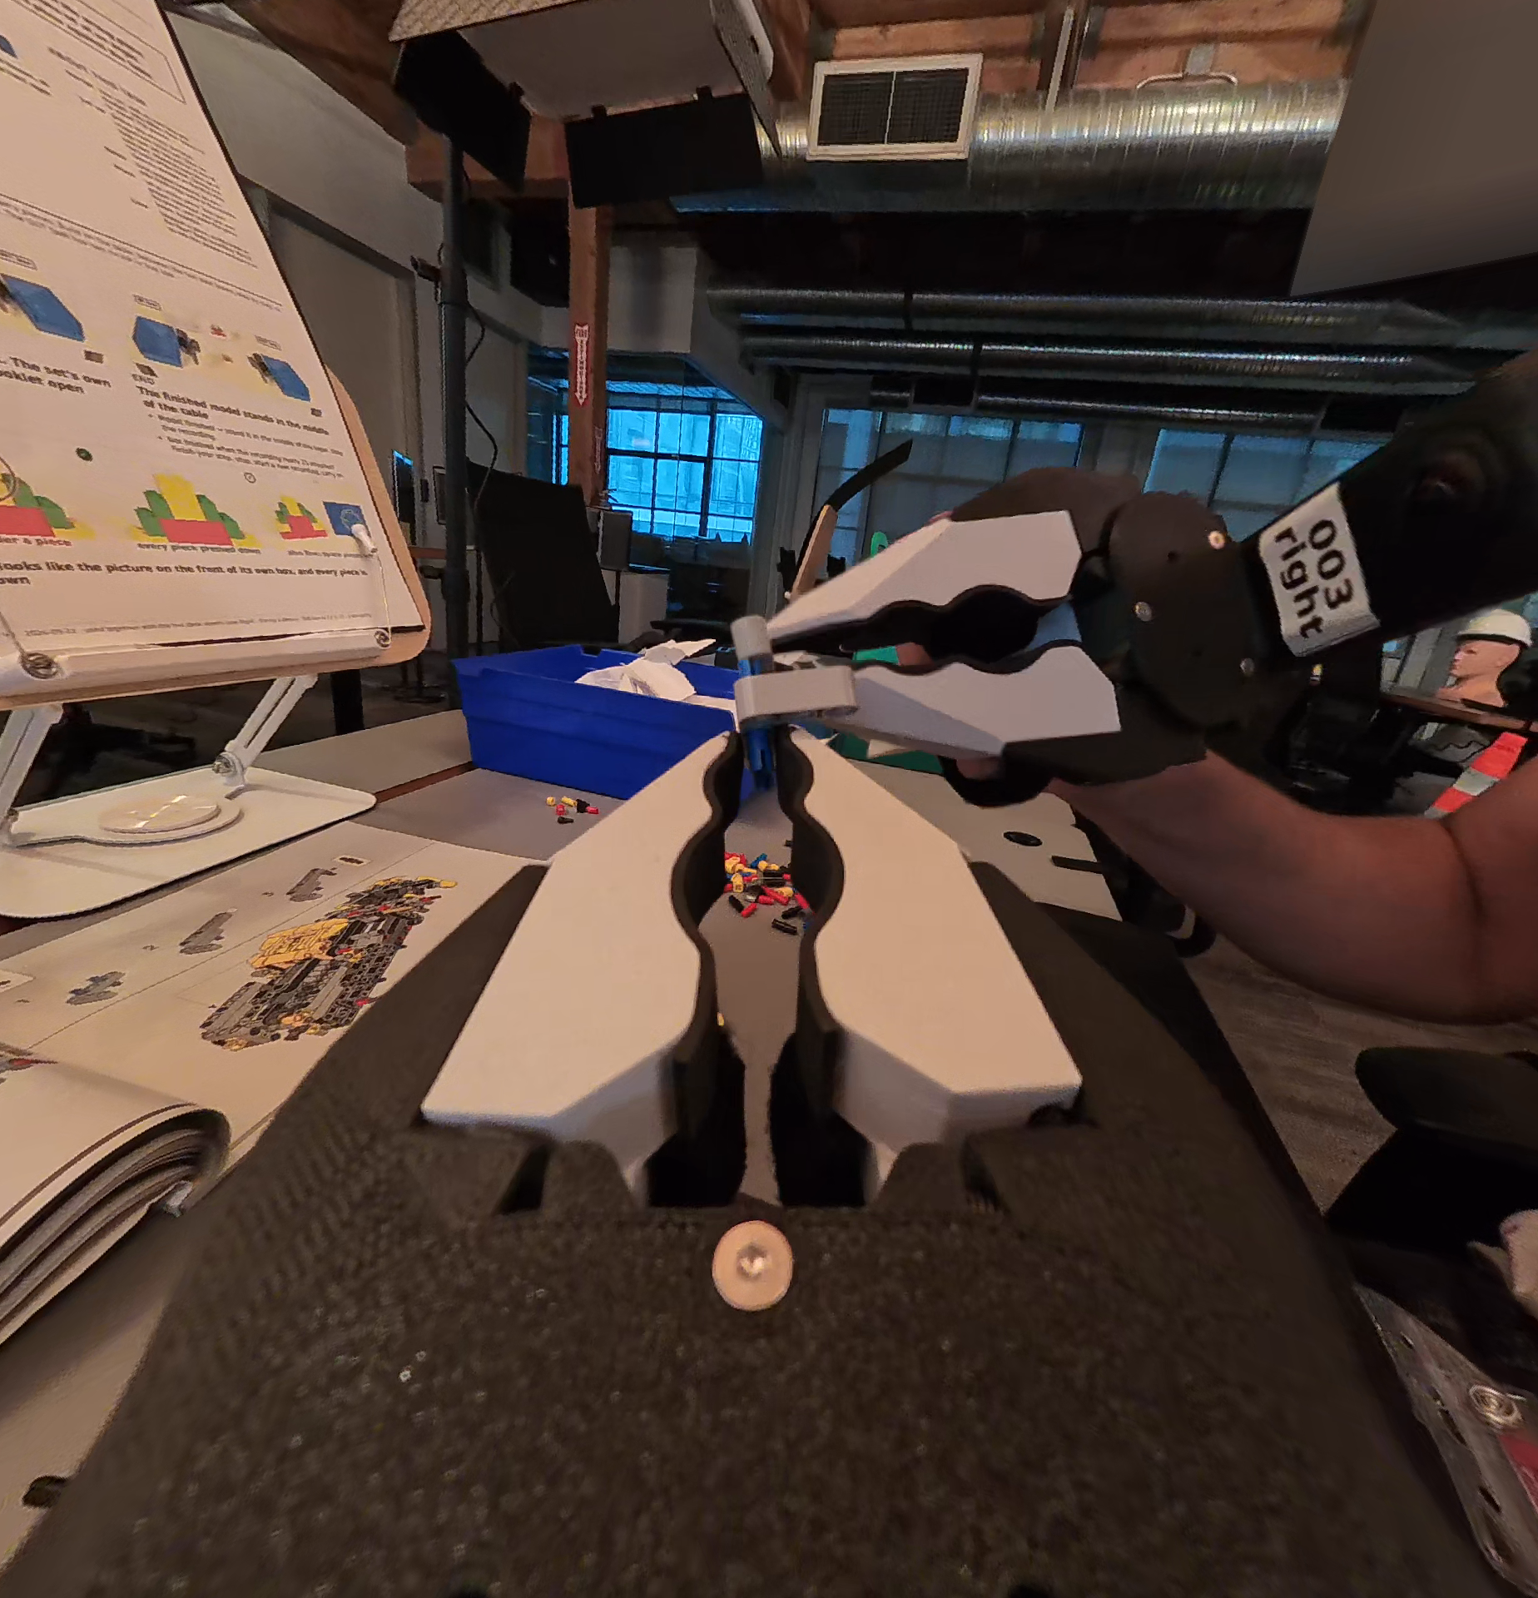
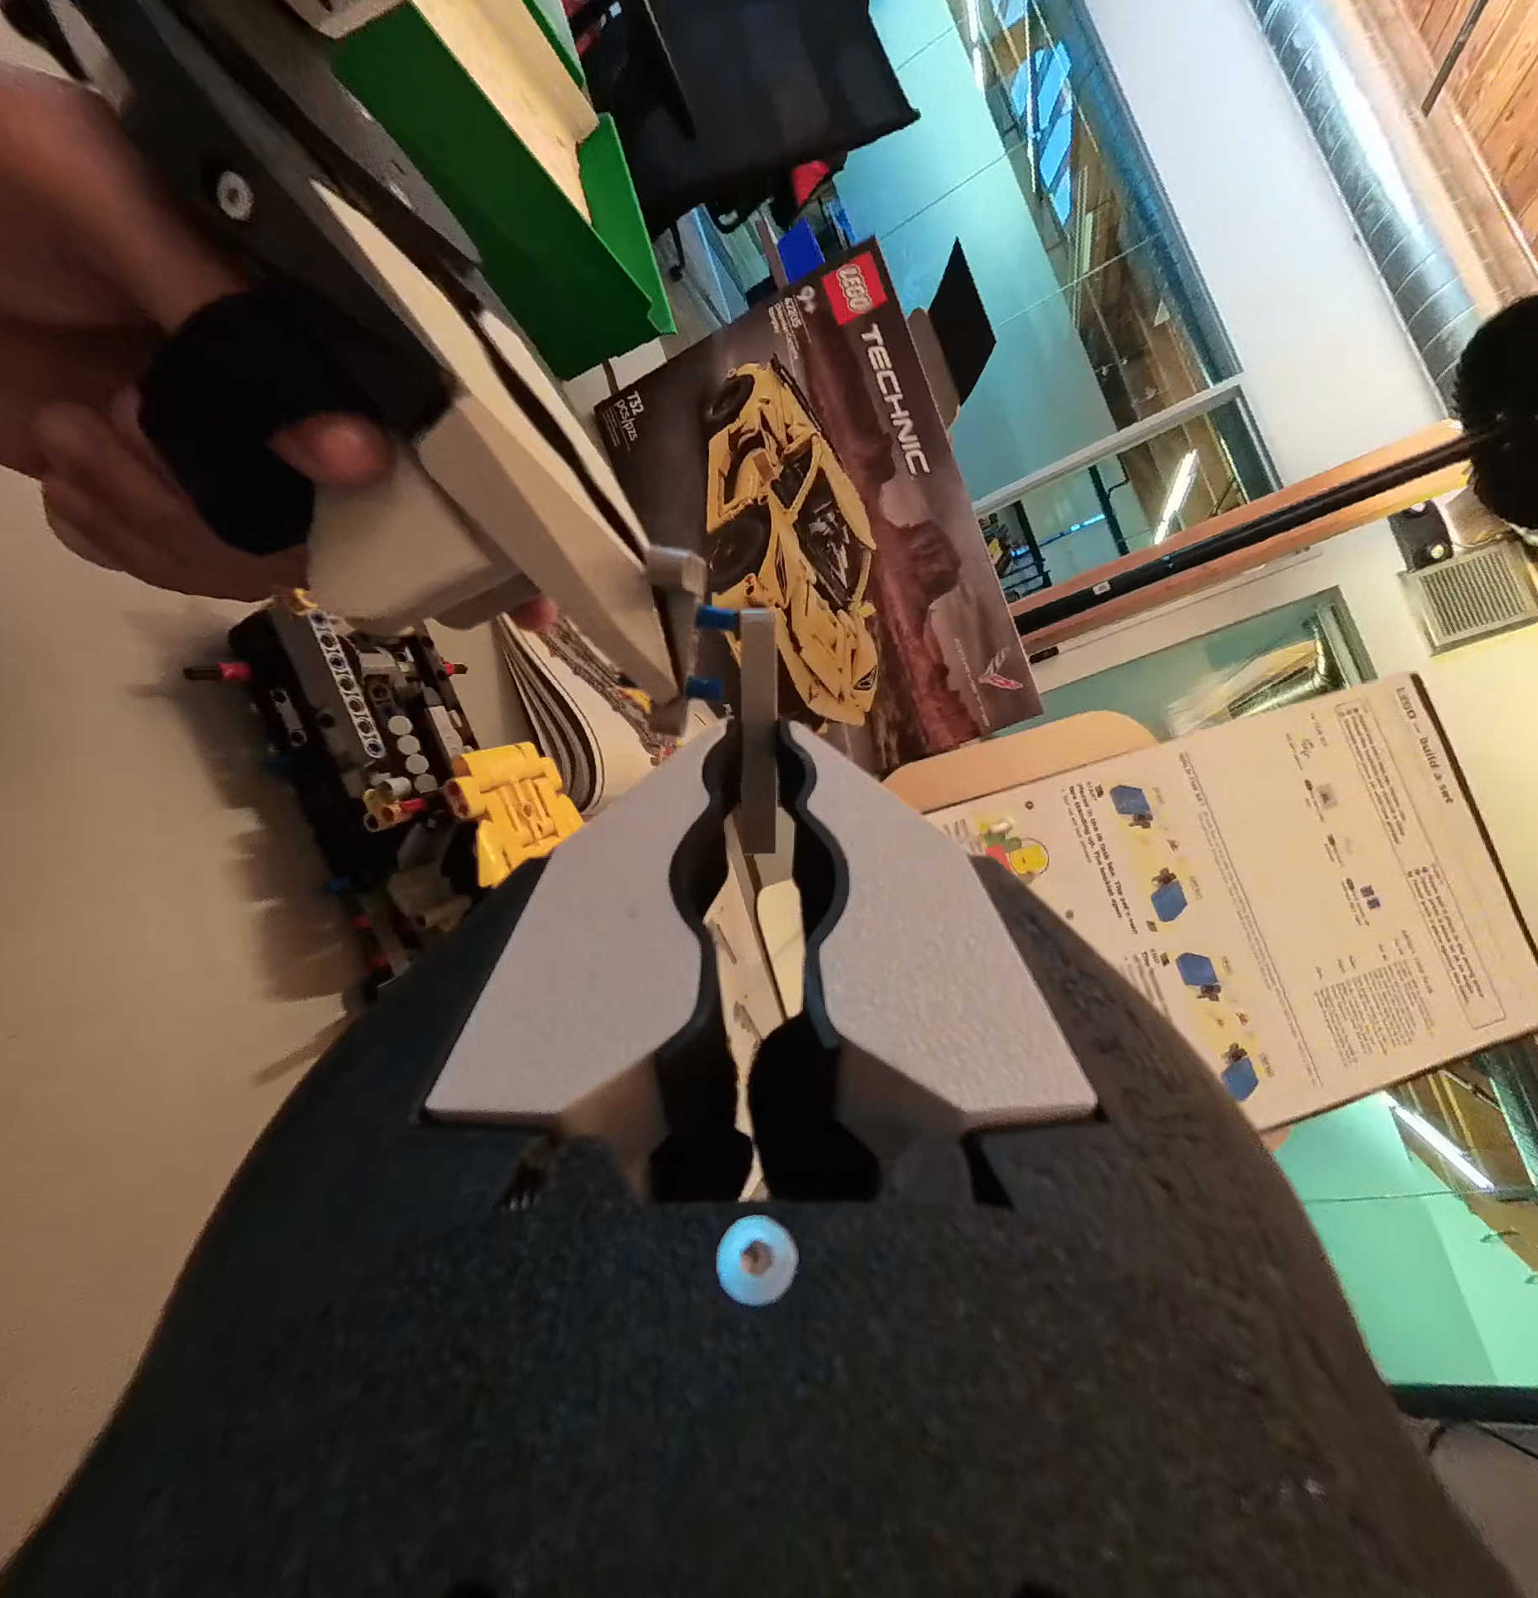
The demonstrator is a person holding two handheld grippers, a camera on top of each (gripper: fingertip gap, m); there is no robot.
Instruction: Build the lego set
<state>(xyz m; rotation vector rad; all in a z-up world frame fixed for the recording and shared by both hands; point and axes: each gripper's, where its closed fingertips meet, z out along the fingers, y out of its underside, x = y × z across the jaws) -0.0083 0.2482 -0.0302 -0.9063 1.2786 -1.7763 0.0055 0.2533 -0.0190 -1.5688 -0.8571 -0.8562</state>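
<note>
My left gripper [image 1: 760,754] is shut on a small piece with blue pins [image 1: 760,751], held up above the table. My right gripper [image 1: 774,667] comes in from the right, shut on a grey beam [image 1: 796,697], right over the left fingertips. In the right wrist view my right gripper [image 2: 757,745] clamps the grey beam [image 2: 758,692] upright. The left gripper [image 2: 675,644] reaches in from the upper left, and its two blue pins [image 2: 714,616] meet the beam's top end. The partly built black and grey model [image 2: 359,735] with a yellow part [image 2: 516,804] lies on the table behind.
An instruction sheet on a stand [image 1: 143,346] is at the left, with an open booklet [image 1: 229,994] below it. A blue bin [image 1: 575,722] and a pile of small loose pieces [image 1: 761,886] lie ahead. The set's box [image 2: 835,519] and a green board [image 2: 558,216] stand behind. My two grippers' fingertips are within a few centimetres of each other.
</note>
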